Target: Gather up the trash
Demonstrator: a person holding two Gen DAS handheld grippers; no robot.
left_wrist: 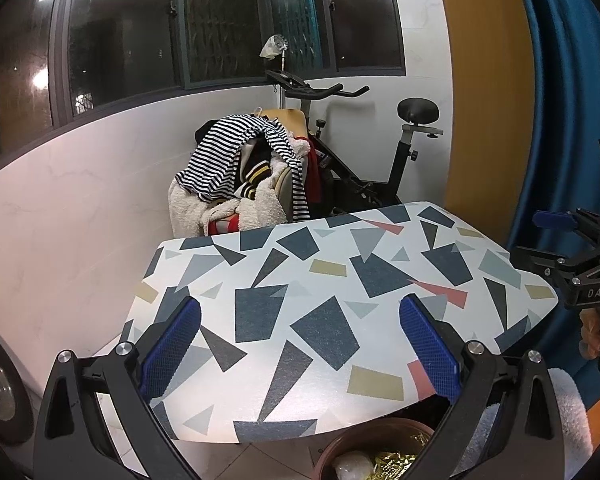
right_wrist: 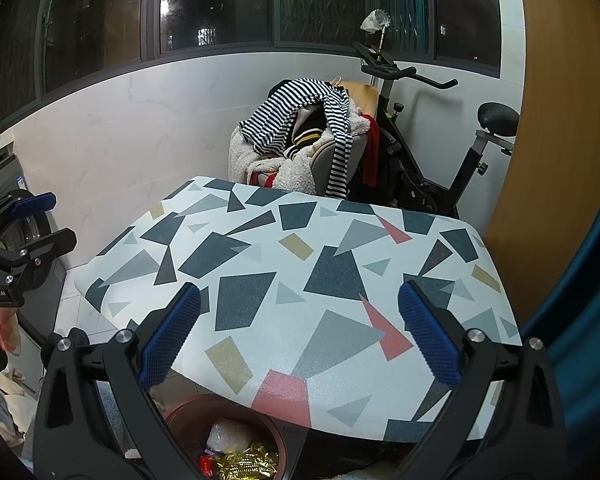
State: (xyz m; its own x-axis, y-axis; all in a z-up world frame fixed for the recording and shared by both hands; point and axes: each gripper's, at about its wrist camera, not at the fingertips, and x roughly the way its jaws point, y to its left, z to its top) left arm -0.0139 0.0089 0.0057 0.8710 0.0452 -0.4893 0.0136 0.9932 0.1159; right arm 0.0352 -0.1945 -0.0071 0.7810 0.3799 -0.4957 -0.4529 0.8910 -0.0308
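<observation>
Trash [right_wrist: 236,456] below spread fingers [right_wrist: 172,332].

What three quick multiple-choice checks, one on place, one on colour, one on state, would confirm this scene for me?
1. Where is the trash bin?
A. on the table
B. on the floor at the table's near edge
C. beside the exercise bike

2. What colour are the gripper pads?
A. blue
B. red
C. yellow

3. How is the right gripper?
A. shut on a wrapper
B. open, holding nothing
C. shut on a cloth

Answers: B, the bin sits below the patterned table; A, the pads show blue; B, its fingers stand wide apart.
</observation>
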